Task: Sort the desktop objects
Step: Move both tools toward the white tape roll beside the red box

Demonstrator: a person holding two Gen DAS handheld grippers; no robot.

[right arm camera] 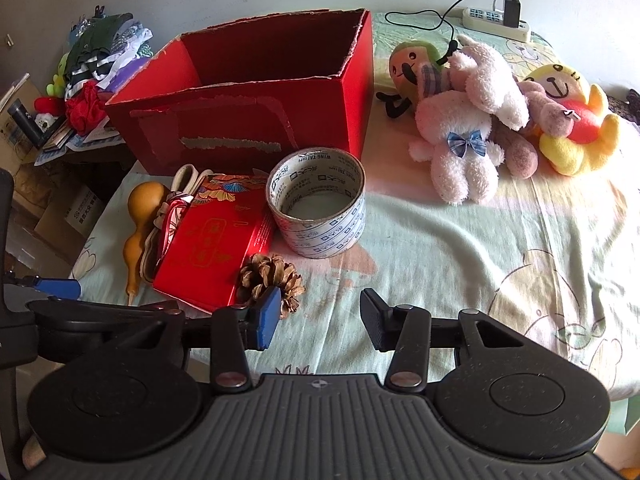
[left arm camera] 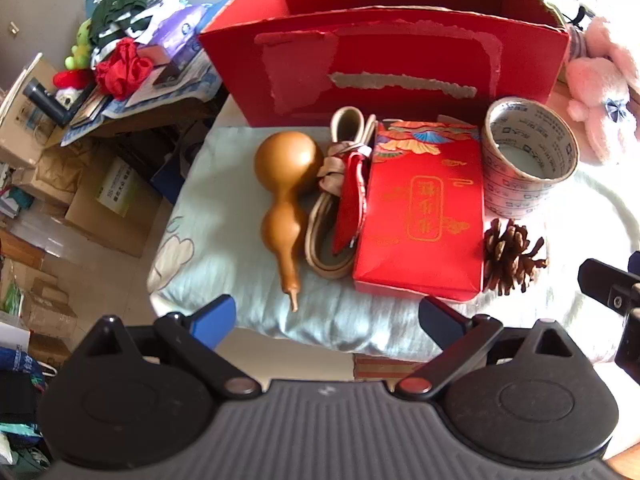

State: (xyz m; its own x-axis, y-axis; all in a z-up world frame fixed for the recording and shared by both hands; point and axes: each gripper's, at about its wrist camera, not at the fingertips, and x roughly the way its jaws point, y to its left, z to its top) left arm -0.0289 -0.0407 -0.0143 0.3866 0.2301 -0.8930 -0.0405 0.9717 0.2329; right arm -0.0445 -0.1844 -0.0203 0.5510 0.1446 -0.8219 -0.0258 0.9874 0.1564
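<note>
A big open red cardboard box (left arm camera: 384, 60) (right arm camera: 256, 120) stands at the back of the cloth-covered table. In front of it lie a brown gourd (left arm camera: 286, 196) (right arm camera: 138, 220), a beige strap with a red pouch (left arm camera: 344, 200), a flat red gift box (left arm camera: 424, 216) (right arm camera: 212, 240), a tape roll (left arm camera: 528, 156) (right arm camera: 318, 208) and a pine cone (left arm camera: 512, 256) (right arm camera: 272, 280). My left gripper (left arm camera: 326, 316) hovers open just short of the gourd and gift box. My right gripper (right arm camera: 320, 324) is open and empty, its left finger beside the pine cone.
Several plush toys (right arm camera: 480, 128) lie at the table's back right, with a power strip (right arm camera: 496, 24) and cable behind them. A cluttered side table (left arm camera: 120, 60) and cardboard boxes (left arm camera: 100, 200) stand to the left, below the table edge.
</note>
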